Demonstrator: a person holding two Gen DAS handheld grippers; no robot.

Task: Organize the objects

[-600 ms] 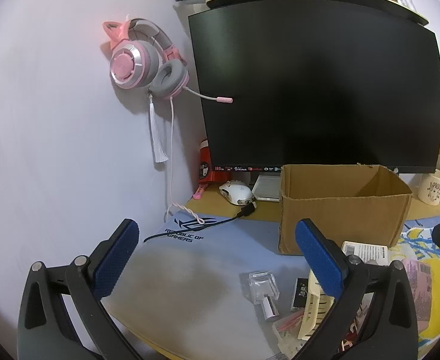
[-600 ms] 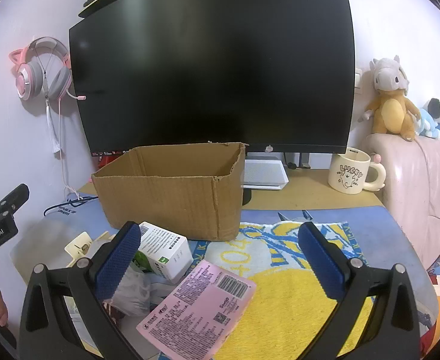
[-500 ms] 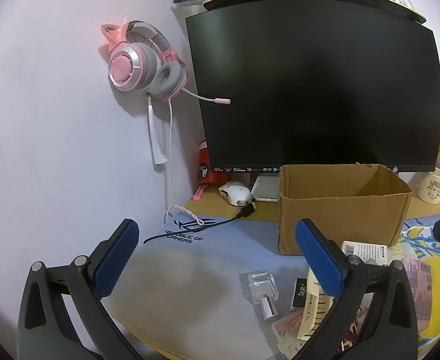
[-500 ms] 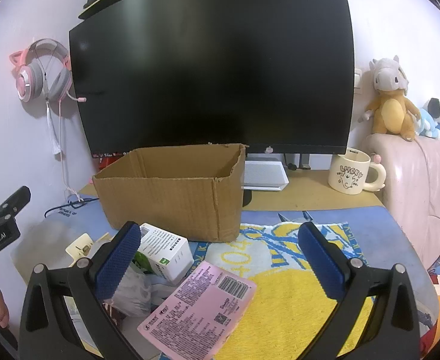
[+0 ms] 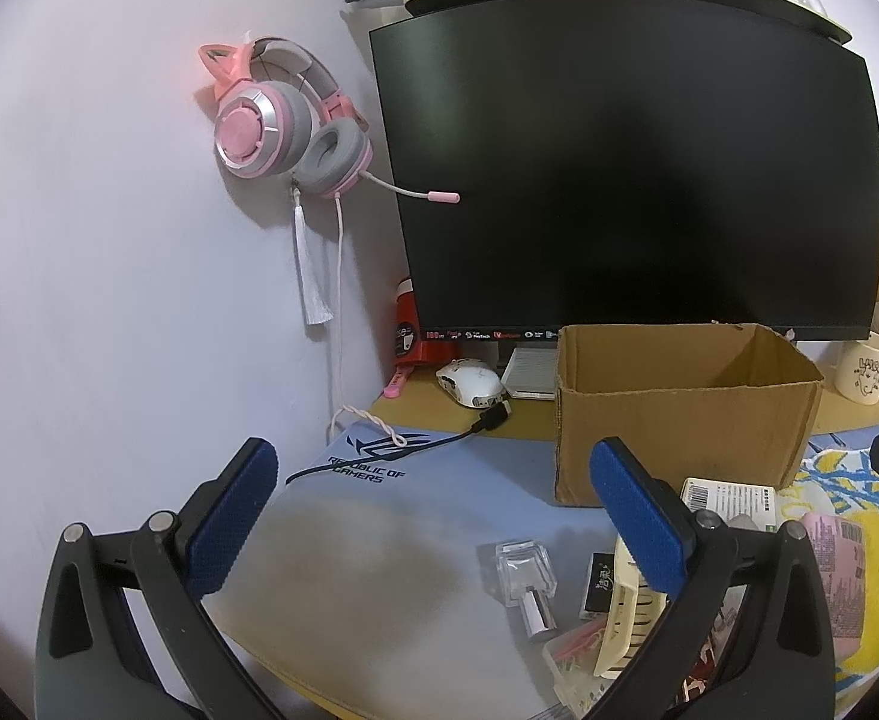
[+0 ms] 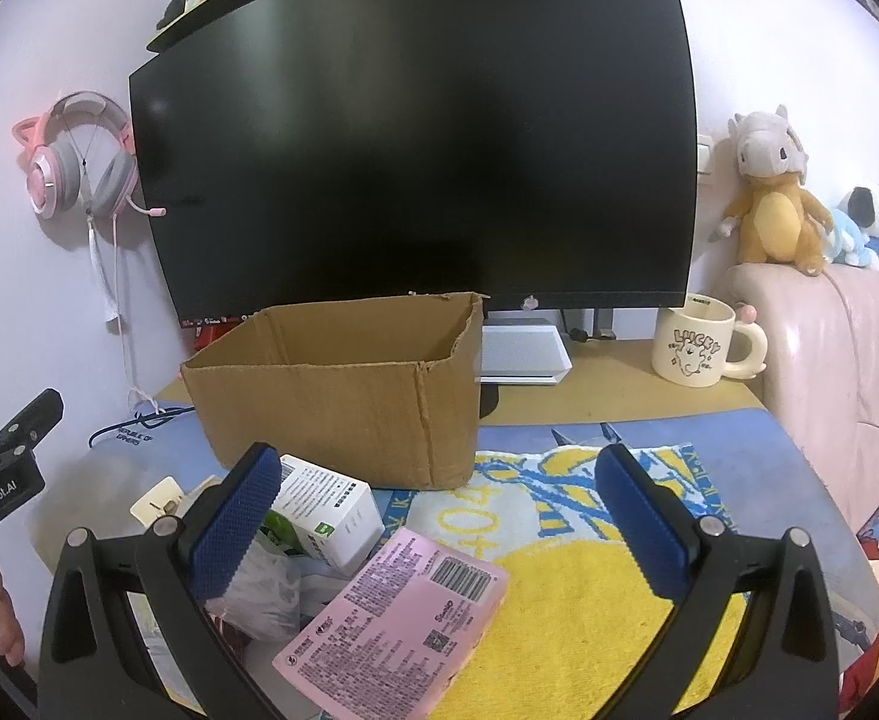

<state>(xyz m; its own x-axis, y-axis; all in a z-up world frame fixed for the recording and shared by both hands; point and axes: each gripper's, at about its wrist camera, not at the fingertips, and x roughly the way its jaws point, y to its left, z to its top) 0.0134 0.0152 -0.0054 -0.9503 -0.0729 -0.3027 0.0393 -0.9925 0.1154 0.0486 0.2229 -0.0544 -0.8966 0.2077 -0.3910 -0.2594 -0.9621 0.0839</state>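
Cardboard box (image 6: pixel 343 396) on the counter (image 6: pixel 607 402), in front of the monitor (image 6: pixel 415 138). Mug (image 6: pixel 694 348) to the right of the box, near the monitor's foot. Headset (image 5: pixel 283 126) on the wall, left of the monitor. Mouse (image 5: pixel 472 381) behind the mat (image 5: pixel 379 516), left of the box. Before the box, a heap: small carton (image 6: pixel 325 507) just beside the box front, flat packet (image 6: pixel 391 621) nearer still, overlapping a bag (image 6: pixel 265 591). Clear bottle (image 5: pixel 526 570) left of the heap, lying down, probably apart from it. 2 claws low in front, left claw (image 5: pixel 433 516) over the mat, right claw (image 6: pixel 439 534) over the heap.
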